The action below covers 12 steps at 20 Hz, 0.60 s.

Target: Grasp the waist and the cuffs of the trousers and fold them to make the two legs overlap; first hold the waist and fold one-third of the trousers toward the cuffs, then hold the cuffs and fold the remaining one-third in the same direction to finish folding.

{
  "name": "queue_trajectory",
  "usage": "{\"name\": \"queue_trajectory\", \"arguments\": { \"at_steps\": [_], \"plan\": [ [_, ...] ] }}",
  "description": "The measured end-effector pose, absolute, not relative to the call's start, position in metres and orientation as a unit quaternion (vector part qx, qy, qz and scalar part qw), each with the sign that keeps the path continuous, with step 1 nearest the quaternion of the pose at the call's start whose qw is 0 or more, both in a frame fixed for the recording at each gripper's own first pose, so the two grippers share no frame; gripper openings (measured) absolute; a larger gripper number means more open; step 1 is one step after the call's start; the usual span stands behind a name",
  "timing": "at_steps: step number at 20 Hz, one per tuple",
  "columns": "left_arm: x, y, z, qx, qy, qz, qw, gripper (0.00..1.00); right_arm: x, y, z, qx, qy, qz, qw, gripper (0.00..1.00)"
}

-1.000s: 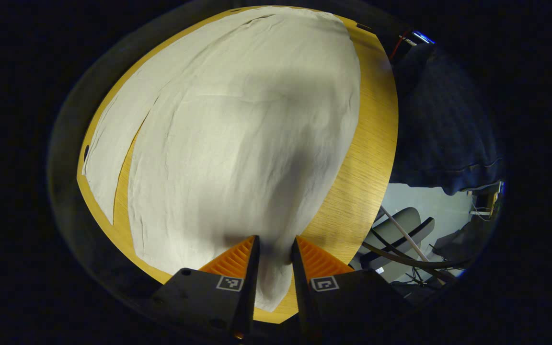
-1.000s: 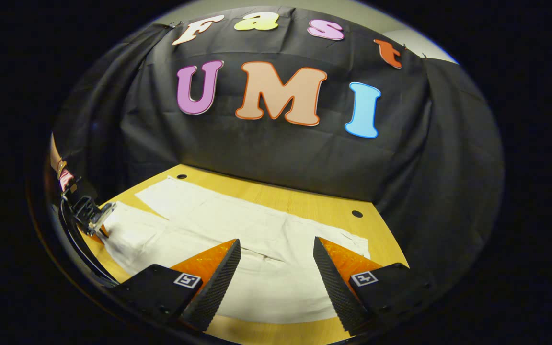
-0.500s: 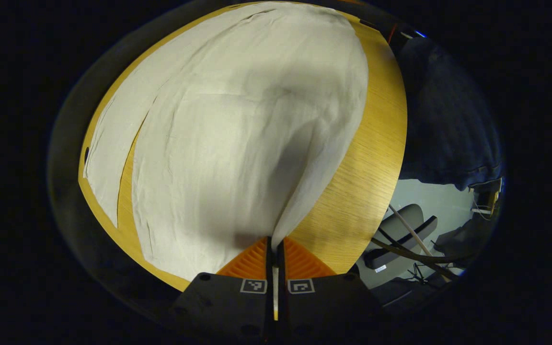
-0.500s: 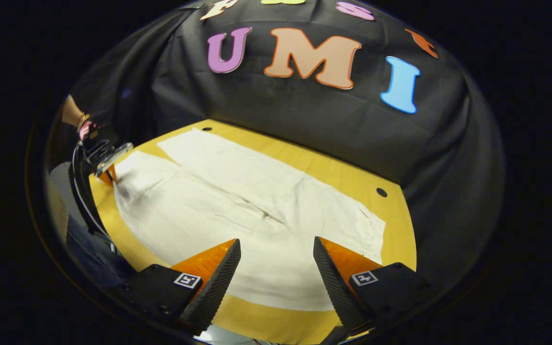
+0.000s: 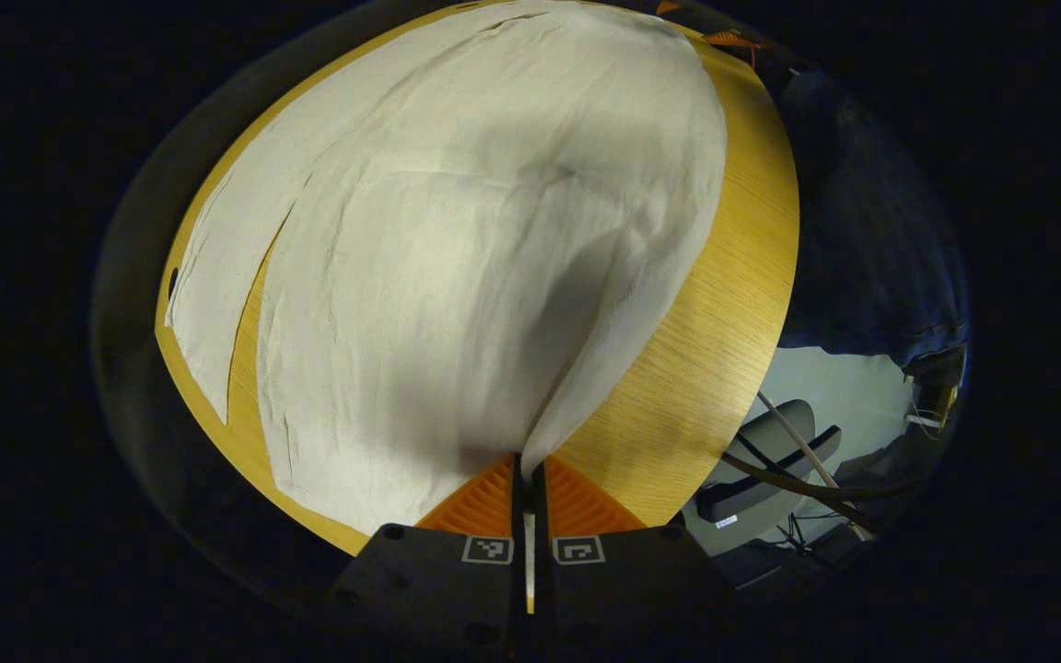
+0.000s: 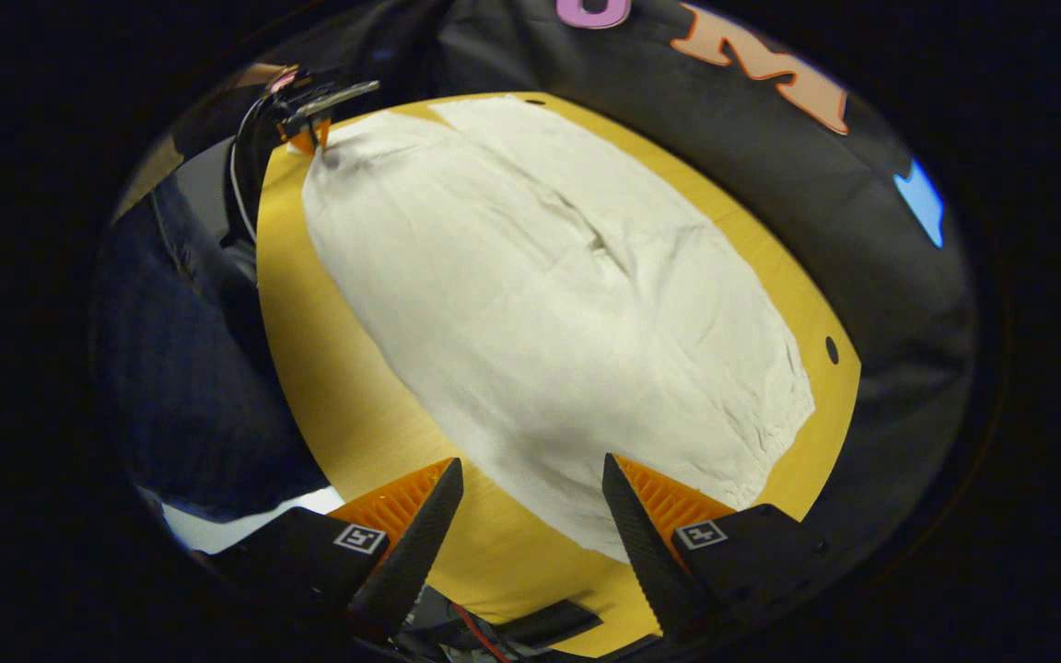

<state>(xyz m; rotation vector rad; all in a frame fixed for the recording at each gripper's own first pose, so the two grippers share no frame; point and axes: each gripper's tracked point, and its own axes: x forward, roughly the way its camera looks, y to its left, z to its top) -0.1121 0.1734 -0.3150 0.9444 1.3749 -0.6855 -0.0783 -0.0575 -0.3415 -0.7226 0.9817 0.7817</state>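
Note:
Cream trousers [image 5: 457,249] lie spread flat on the wooden table [image 5: 715,350], the two legs side by side with a narrow gap between them. My left gripper [image 5: 523,465] is shut on the near leg's cuff corner, which is pulled up into a ridge. In the right gripper view the trousers [image 6: 549,304] run from the gathered waist at lower right to the cuffs at upper left, where the left gripper [image 6: 314,138] pinches the cuff. My right gripper [image 6: 530,474] hovers open above the waist's near corner, with table and cloth showing between its fingers.
A person in dark clothing [image 5: 862,239] stands at the table's long edge, also seen as dark clothing [image 6: 190,368] in the right gripper view. A chair [image 5: 770,442] and cables sit on the floor beyond the edge. Two cable holes [image 6: 832,350] mark the table's far side.
My left gripper closed on the cuff corner and lifted it slightly. My right gripper tilted down and moved over the waist end, staying open.

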Motion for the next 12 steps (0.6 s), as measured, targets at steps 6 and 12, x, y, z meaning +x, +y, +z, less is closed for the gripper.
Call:
{"name": "queue_trajectory", "arguments": {
  "at_steps": [6,12],
  "plan": [
    [-0.112,0.177,-0.316,0.411,0.605,-0.287,0.618,0.01,-0.081,-0.068,-0.37,-0.365,0.487,0.395,0.688,0.98],
    [-0.109,0.181,-0.317,0.406,0.613,-0.278,0.617,0.01,-0.082,-0.072,-0.382,-0.376,0.515,0.408,0.654,0.96]
  ]
}}
